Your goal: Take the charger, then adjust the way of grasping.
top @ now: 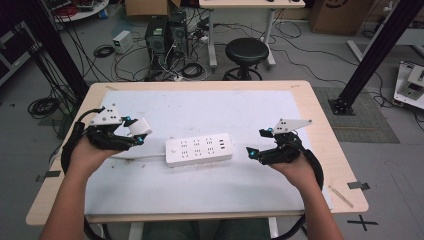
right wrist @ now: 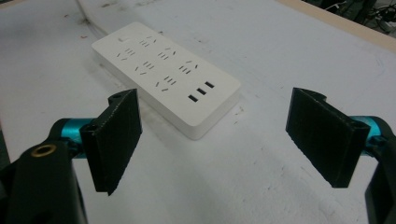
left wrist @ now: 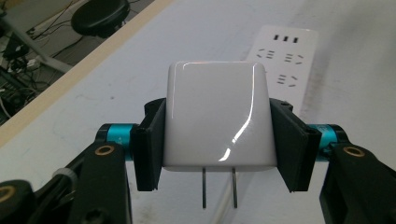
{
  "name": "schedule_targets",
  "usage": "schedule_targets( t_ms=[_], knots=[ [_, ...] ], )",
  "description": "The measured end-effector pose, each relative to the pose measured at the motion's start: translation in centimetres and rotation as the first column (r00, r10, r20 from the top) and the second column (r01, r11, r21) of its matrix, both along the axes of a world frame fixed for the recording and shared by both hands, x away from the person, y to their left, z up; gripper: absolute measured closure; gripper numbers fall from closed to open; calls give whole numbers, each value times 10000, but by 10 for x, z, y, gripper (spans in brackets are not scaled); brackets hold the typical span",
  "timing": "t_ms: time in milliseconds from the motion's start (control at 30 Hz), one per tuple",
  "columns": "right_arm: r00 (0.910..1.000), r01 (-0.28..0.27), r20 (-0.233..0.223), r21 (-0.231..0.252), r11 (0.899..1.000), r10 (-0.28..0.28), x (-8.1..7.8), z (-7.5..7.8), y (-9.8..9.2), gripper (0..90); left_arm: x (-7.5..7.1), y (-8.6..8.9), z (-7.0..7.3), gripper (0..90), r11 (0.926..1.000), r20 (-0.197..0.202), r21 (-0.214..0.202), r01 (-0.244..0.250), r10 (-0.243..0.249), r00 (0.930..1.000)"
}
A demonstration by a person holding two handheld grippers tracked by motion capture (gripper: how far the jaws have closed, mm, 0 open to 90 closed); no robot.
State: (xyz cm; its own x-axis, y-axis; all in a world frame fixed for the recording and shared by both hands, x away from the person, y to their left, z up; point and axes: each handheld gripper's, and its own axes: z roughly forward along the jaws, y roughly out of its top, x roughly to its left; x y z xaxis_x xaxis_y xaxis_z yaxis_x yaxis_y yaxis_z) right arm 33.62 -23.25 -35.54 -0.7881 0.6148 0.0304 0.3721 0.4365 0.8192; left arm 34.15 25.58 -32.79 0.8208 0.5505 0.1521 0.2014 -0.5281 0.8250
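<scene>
The left gripper (left wrist: 217,140) pinches a white charger (left wrist: 217,119), its prongs (left wrist: 218,186) not yet in the power strip (top: 200,148). The right gripper (right wrist: 219,135) stands spread and empty near the strip, so plugging in probably remains.

White charger (left wrist: 217,116), white power strip (top: 199,148)

Left gripper (top: 134,133) raised at the left, jaws clamped on a white plug adapter (left wrist: 216,115), right gripper (top: 257,142) at the right, jaws spread wide, both forearms reaching from below
</scene>
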Motion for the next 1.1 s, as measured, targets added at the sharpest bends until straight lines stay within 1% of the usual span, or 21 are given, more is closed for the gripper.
schedule_targets(
  t_ms=[100, 200, 267, 333, 400, 433, 533, 567, 600, 633, 667, 700, 733, 767, 833, 867, 933, 967, 1033, 1067, 1100],
  knots=[
    [9998, -180, -95, 98, 9998, 181, -1, 0, 1, 186, -9, -8, -6, 425, 9992, 86, 111, 378, -379, 9992],
    [9992, -337, -204, 206, 9992, 341, -3, -1, 4, 186, -16, -19, -12, 425, 9959, 270, 144, 888, -892, 9957],
    [9987, -403, -308, 201, 9990, 409, -5, -1, 7, 186, -20, -27, -16, 424, 9935, 441, 146, 1126, -1132, 9926],
    [9978, -566, -344, 255, 9981, 575, -7, -1, 12, 186, -24, -36, -20, 425, 9894, 587, 236, 1430, -1442, 9878],
    [9964, -681, -480, 389, 9969, 699, -9, -1, 18, 186, -28, -46, -24, 424, 9856, 826, 313, 1661, -1682, 9823],
    [9949, -780, -606, 490, 9957, 810, -11, -1, 24, 186, -30, -52, -25, 424, 9822, 968, 375, 1842, -1871, 9776],
    [9934, -893, -662, 602, 9942, 932, -12, -1, 30, 186, -35, -68, -29, 425, 9739, 1306, 519, 2211, -2261, 9653],
    [9918, -912, -823, 746, 9930, 973, -13, -3, 36, 186, -36, -74, -30, 425, 9712, 1407, 612, 2301, -2366, 9614],
    [9918, -912, -823, 746, 9930, 973, -13, -3, 36, 186, -38, -79, -31, 425, 9673, 1531, 732, 2429, -2516, 9556],
    [9903, -973, -914, 839, 9917, 1049, -13, -4, 39, 186, -40, -84, -33, 425, 9642, 1587, 741, 2545, -2633, 9516],
    [9892, -1022, -959, 939, 9903, 1111, -14, -6, 41, 186, -42, -89, -34, 424, 9603, 1694, 825, 2665, -2770, 9458],
    [9853, -1034, -1233, 1194, 9874, 1181, -16, -10, 46, 186, -44, -94, -35, 425, 9567, 1848, 953, 2751, -2886, 9395],
    [9853, -1034, -1233, 1194, 9874, 1181, -16, -10, 46, 186, -46, -99, -37, 425, 9539, 1942, 1003, 2828, -2976, 9347],
    [9828, -1057, -1366, 1377, 9848, 1246, -18, -12, 49, 186, -48, -103, -38, 425, 9504, 2011, 1079, 2917, -3082, 9298],
    [9772, -1125, -1597, 1690, 9792, 1398, -21, -16, 52, 186, -54, -111, -41, 425, 9414, 2216, 1204, 3151, -3348, 9159],
    [9745, -1123, -1715, 1870, 9759, 1450, -22, -18, 54, 186, -57, -115, -42, 424, 9393, 2323, 1261, 3192, -3408, 9110],
    [9671, -1224, -1926, 2207, 9676, 1662, -25, -22, 58, 186, -63, -123, -45, 425, 9307, 2605, 1438, 3362, -3634, 8945],
    [9656, -1192, -1997, 2284, 9663, 1663, -26, -24, 61, 186, -65, -126, -46, 425, 9295, 2777, 1509, 3365, -3666, 8880],
    [9576, -1328, -2148, 2624, 9558, 1920, -30, -28, 65, 186, -71, -133, -50, 425, 9271, 3143, 1864, 3253, -3700, 8743],
    [9555, -1335, -2188, 2776, 9514, 1979, -31, -30, 67, 186, -72, -135, -52, 424, 9250, 3275, 1993, 3235, -3740, 8677],
    [9514, -1349, -2291, 2914, 9471, 2060, -33, -31, 69, 186, -74, -138, -54, 424, 9245, 3354, 2040, 3219, -3749, 8642]
  ],
)
